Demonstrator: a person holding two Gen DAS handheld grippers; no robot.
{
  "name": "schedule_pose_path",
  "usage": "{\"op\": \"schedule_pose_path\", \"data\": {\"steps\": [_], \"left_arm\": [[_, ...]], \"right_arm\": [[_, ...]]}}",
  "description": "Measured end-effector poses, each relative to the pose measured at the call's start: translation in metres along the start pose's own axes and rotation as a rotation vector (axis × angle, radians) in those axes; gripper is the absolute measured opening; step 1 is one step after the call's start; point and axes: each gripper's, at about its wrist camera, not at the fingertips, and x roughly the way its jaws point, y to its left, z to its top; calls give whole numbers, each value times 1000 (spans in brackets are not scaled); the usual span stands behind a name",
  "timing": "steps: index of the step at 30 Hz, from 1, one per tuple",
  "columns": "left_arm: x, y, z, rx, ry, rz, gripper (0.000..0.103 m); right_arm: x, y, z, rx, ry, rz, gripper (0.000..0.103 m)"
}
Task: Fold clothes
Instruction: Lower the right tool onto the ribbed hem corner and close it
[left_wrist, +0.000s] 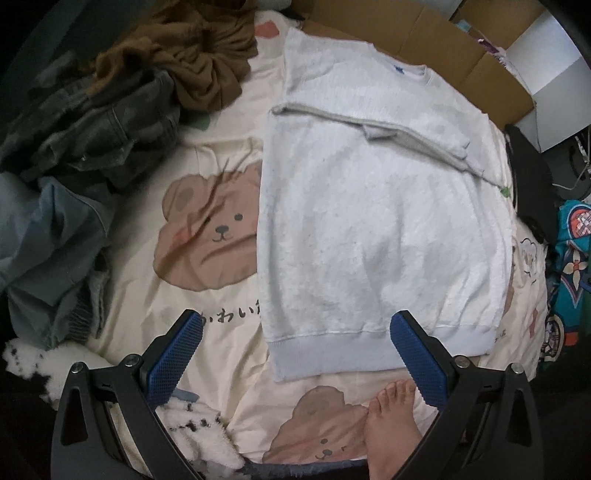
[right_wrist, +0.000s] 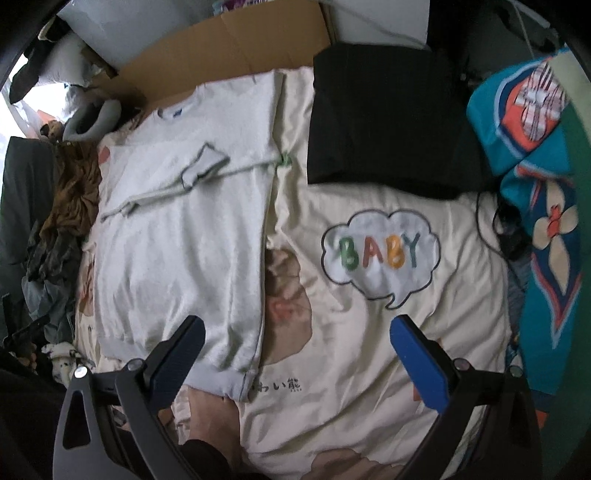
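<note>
The left tool (left_wrist: 295, 347) and right tool (right_wrist: 297, 349) both stand wide apart, holding nothing. The pale grey knit sweatshirt (left_wrist: 369, 229) lies flat, sleeves folded across, on the cream bear-print bed cover (right_wrist: 369, 350). Flattened brown cardboard (left_wrist: 424, 40) lies beyond it.

A: What colour is the sweatshirt (left_wrist: 373, 236)?

B: Pale grey-white, with a small blue neck label (left_wrist: 398, 68).

A: And the bedcover (left_wrist: 218, 354)?

B: Cream, printed with brown bears (left_wrist: 212, 230) and a white cloud (right_wrist: 380, 254) spelling BABY in green, red, orange and teal.

A: The other clothes?

B: A brown garment (left_wrist: 192, 55), dark grey jeans (left_wrist: 96, 129), faded blue denim (left_wrist: 48, 243), a black folded piece (right_wrist: 391, 125).

A: The gripper pads (left_wrist: 173, 354)?

B: Blue, on black arms.
</note>
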Motion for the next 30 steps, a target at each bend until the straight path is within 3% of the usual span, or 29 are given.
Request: {"op": "schedule_pose_path", "data": {"steps": [7, 15, 17, 21, 30], "left_arm": [[31, 14, -1, -44, 51, -4, 101], [59, 23, -13, -51, 110, 12, 101], [65, 25, -16, -49, 126, 16, 101], [79, 30, -22, -61, 164, 10, 89], [94, 35, -34, -83, 180, -9, 88]], "right_arm": [[52, -8, -22, 5, 86, 45, 82], [107, -2, -53, 19, 188, 133, 45], [122, 3, -63, 18, 216, 152, 42], [147, 15, -82, 11, 263, 178, 42], [181, 40, -100, 14, 334, 230, 42]]}}
